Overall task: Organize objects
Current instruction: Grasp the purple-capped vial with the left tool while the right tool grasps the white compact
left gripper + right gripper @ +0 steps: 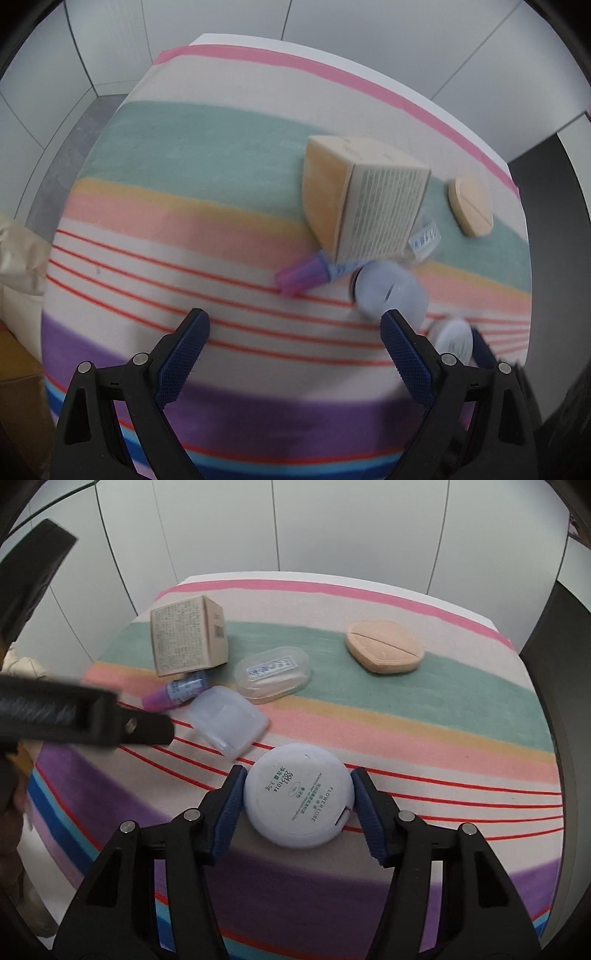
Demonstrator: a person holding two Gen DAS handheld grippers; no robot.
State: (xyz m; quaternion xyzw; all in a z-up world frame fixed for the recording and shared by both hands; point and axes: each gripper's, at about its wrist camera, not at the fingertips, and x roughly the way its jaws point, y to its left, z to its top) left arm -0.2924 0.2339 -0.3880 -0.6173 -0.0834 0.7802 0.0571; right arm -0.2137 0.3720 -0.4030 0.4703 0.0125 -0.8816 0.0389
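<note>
Left wrist view: the left tool (pixel 295 321) is being held wide open and empty above the striped cloth (pixel 207 236) covering the bench. Nothing is lying between its fingers. The clutter is being seen ahead and to the right: a cardboard box (pixel 369 199) tipped on an edge, a purple-capped bottle (pixel 306 275) poking out from under it, a beige compact (pixel 470 206) further right. A bluish round blur (pixel 391 293) is sitting just past the right finger tip; what it is cannot be told, the frame being smeared. A second white disc (pixel 456 338) is partly hidden behind that finger.

Right wrist view: the right tool (pixel 297 794) is being shown closed on the white round compact (pixel 298 794), both pads touching its rim on opposite sides, label side up. The compact is being carried low, over or on the near part of the cloth; contact with the cloth cannot be judged. So the right side is occupied and the left is free; the remaining items are lying forward-left of the compact, nearer the left tool's arm (pixel 85 716), which is crossing the left edge of the frame. Only this view is resolving the clear oval case (pixel 273 674) and the frosted square case (pixel 229 720) as separate things, the bottle's (pixel 177 692) long axis pointing near-left.
</note>
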